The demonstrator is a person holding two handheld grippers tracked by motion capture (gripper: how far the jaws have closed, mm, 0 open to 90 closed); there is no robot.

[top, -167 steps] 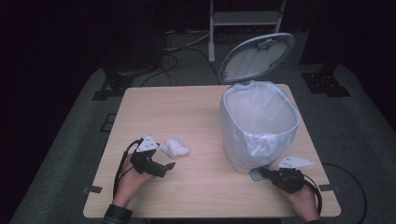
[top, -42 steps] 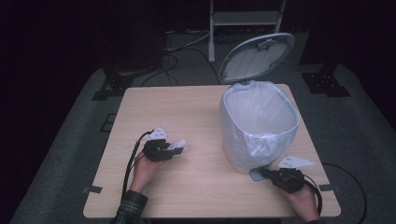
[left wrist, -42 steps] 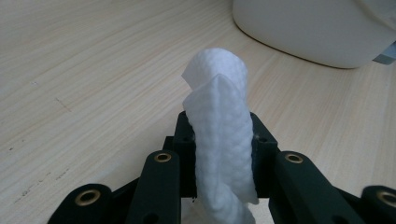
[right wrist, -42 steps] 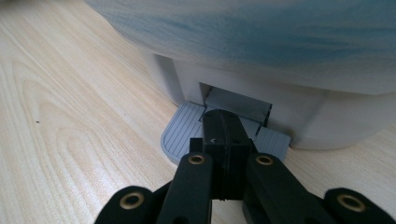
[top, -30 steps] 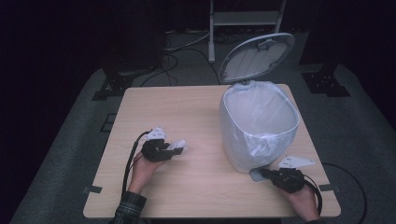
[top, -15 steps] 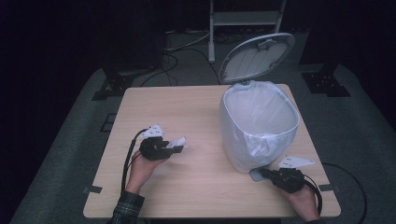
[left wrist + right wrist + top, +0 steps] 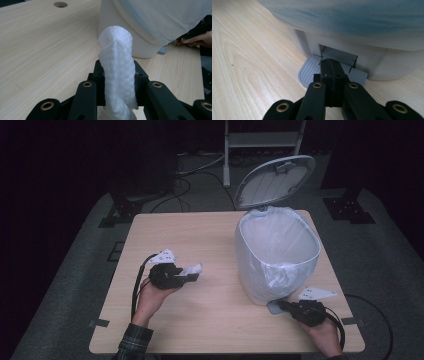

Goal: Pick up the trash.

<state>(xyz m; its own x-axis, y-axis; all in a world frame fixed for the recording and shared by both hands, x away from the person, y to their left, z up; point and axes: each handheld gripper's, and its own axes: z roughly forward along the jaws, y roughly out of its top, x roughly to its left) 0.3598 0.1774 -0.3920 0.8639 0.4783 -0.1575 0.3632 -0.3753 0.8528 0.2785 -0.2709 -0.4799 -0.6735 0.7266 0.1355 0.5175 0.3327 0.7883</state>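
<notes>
Left gripper [image 7: 117, 82] pinches a crumpled white tissue [image 7: 117, 72] at frame centre — right gripper [image 7: 332, 72], jaws together, presses the bin's grey pedal [image 7: 312, 68].

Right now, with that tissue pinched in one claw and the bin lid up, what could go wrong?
The tissue is held by its middle in the left gripper, so its loose ends might snag on the bin liner. The right gripper presses the grey pedal; if it slips off, the lid would probably drop before the tissue reaches the bin.
</notes>
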